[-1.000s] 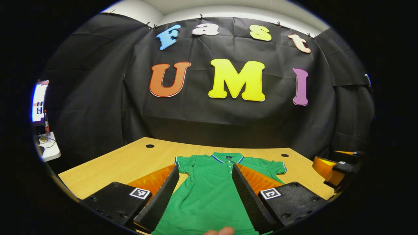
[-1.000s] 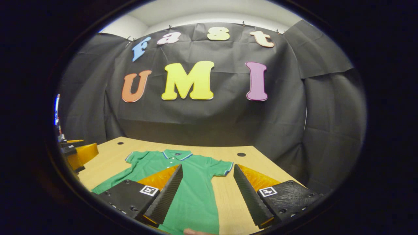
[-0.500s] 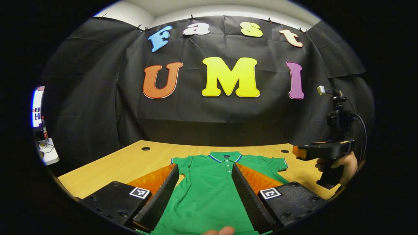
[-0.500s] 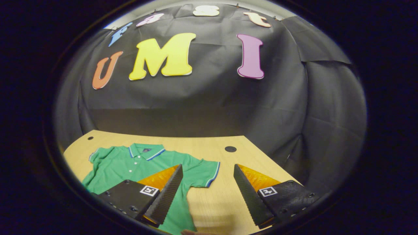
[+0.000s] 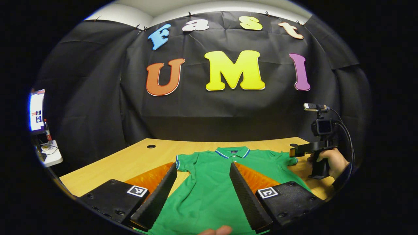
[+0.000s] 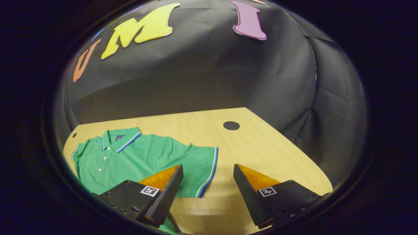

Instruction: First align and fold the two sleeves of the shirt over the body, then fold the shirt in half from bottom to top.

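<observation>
Closing in with the wide-open, empty right claw (image 6: 207, 182) on the shirt (image 6: 137, 160) sleeve hem (image 6: 209, 169) near the worktop (image 6: 261, 143) right edge, needing one clean pinch; left claw (image 5: 202, 182) hovering open, empty, over the body.

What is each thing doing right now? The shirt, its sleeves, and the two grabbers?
shirt: spread flat on the table, front up, not folded.
right sleeve: stretched out sideways, not folded over the body.
left sleeve: stretched out sideways, not folded.
collar: lying flat.
left gripper: open, above the shirt's body, holding nothing.
right gripper: open, at the right sleeve's edge, holding nothing.
</observation>
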`<control>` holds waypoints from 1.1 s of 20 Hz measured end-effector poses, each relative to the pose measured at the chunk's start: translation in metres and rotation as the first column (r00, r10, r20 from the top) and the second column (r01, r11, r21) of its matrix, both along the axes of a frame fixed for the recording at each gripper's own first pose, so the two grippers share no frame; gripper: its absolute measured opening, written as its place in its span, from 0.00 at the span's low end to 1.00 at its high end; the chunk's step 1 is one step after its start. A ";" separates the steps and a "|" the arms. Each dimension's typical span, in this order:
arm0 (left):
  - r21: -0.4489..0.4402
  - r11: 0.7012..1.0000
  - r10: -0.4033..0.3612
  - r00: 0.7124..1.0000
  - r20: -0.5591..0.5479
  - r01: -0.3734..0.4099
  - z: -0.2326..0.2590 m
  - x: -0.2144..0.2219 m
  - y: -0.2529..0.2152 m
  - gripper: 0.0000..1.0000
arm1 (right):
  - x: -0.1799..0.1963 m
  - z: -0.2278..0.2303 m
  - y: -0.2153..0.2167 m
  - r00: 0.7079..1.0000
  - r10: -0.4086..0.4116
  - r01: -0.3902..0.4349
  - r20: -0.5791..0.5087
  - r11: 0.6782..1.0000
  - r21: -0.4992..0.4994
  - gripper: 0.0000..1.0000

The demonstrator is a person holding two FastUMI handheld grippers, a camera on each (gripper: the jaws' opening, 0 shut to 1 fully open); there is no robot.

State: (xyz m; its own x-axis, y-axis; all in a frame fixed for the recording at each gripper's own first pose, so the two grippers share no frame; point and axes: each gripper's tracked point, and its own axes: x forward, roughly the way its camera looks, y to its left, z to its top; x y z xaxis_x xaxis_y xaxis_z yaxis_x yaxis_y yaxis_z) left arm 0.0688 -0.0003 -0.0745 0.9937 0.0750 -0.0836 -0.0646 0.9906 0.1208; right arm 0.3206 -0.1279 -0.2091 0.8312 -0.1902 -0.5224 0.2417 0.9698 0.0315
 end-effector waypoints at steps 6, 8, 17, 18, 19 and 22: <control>0.013 1.000 0.000 1.000 -0.026 0.000 -0.005 -0.001 -0.002 1.00 | 0.005 -0.027 0.016 0.996 0.064 -0.061 -0.065 0.997 0.048 0.81; 0.015 1.000 0.003 1.000 -0.028 -0.002 -0.004 -0.002 0.000 1.00 | 0.008 -0.029 0.020 0.994 0.089 -0.085 -0.063 0.994 0.065 0.75; -0.002 1.000 0.020 0.999 -0.029 -0.020 -0.002 -0.002 0.010 1.00 | 0.017 -0.019 0.018 0.998 0.054 -0.050 -0.024 0.988 0.144 0.04; -0.005 1.000 0.022 0.999 -0.031 -0.022 -0.003 -0.002 0.011 1.00 | 0.018 -0.012 0.019 0.999 0.050 -0.049 -0.006 0.986 0.161 0.04; -0.009 1.000 0.021 0.999 -0.034 -0.021 -0.003 -0.002 0.010 1.00 | 0.018 -0.010 0.016 0.999 0.049 -0.050 0.007 0.986 0.159 0.04; -0.018 1.000 0.022 0.999 -0.033 -0.023 -0.003 -0.001 0.012 1.00 | 0.017 0.003 0.019 0.996 0.089 -0.091 0.025 0.993 0.080 0.04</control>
